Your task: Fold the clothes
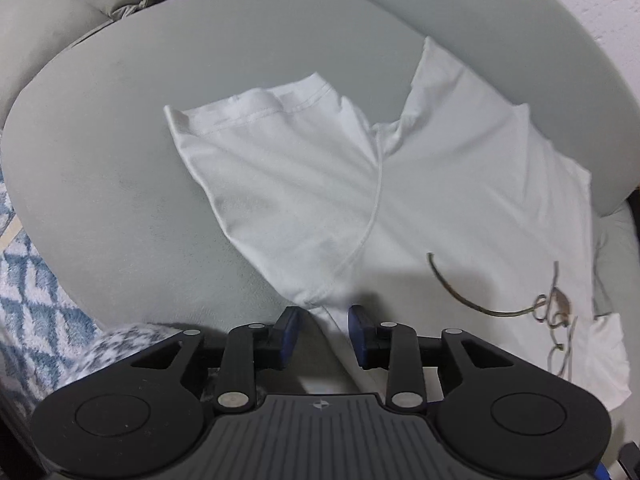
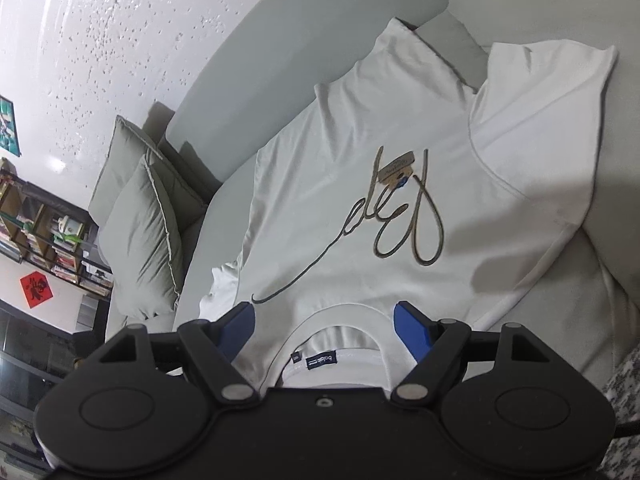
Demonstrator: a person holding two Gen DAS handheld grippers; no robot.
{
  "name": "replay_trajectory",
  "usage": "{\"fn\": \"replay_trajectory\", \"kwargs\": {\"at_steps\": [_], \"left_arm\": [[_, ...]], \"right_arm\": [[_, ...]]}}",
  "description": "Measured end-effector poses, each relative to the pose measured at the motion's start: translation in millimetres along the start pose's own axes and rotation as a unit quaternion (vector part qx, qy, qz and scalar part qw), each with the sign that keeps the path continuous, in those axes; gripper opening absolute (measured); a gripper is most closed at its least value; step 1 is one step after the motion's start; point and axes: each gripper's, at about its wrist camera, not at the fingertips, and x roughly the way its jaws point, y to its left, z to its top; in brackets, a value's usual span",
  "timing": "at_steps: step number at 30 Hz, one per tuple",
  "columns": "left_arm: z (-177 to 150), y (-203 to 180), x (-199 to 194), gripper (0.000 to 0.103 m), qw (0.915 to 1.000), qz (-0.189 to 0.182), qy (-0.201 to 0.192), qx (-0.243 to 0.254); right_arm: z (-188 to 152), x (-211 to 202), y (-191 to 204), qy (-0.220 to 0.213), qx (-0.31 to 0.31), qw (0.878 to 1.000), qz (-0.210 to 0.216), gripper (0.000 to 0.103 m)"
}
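A white T-shirt (image 1: 460, 184) lies spread on a grey sofa seat (image 1: 100, 160), front up, with a dark script print (image 2: 404, 216) and a small paper tag (image 2: 396, 168) on the chest. One sleeve (image 1: 280, 168) is folded in over the body. My left gripper (image 1: 325, 320) hovers at the base of that sleeve; its jaws stand a little apart, the shirt's edge lies below the gap, and the pads do not press on it. My right gripper (image 2: 324, 312) stands wide open over the collar (image 2: 340, 320), gripping nothing.
Grey cushions (image 2: 140, 232) lean at the sofa's far end, under the long backrest (image 2: 280, 60). A blue-and-white patterned blanket (image 1: 28, 304) lies at the seat's near edge. A bookshelf (image 2: 40, 236) stands against the speckled wall beyond the sofa.
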Motion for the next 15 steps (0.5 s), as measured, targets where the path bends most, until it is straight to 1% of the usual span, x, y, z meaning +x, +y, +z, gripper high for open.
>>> {"fn": "replay_trajectory", "kwargs": {"at_steps": [4,5,6,7,8,9,10,12,14,15], "left_arm": [[0,-5,3,0.028,1.0000,0.004,0.004,-0.001],[-1,-8,5,0.026,0.9999,0.011,0.003,0.002],[-2,-11,5,0.016,0.9997,0.025,-0.001,0.009],[-3,-15,5,0.012,0.9990,0.040,-0.006,0.017],[-5,-16,2,0.005,0.9988,0.044,-0.010,0.017],[-7,-17,0,0.001,0.9987,0.046,-0.014,0.017],[-9,-17,-6,0.001,0.9986,0.048,-0.020,0.013],[-15,-16,-18,0.001,0.9969,0.073,-0.031,0.003],[-22,-11,-23,0.000,0.9953,0.094,-0.019,-0.009],[-25,-8,-20,0.001,0.9940,0.109,-0.003,-0.008]], "right_arm": [[-1,0,-7,-0.003,0.015,1.000,-0.002,0.076],[-1,1,-8,-0.002,0.016,1.000,-0.003,0.076],[-2,2,-9,0.000,0.017,1.000,-0.003,0.076],[-2,1,-9,0.000,0.018,1.000,-0.004,0.076],[-2,1,-10,0.001,0.018,1.000,-0.004,0.076],[-2,1,-10,0.001,0.019,1.000,-0.004,0.076],[-3,1,-10,0.001,0.019,1.000,-0.005,0.076],[-3,1,-11,0.002,0.020,1.000,-0.005,0.076],[-3,0,-12,0.000,0.021,1.000,-0.006,0.076],[-3,-1,-13,-0.001,0.021,1.000,-0.007,0.076]]}}
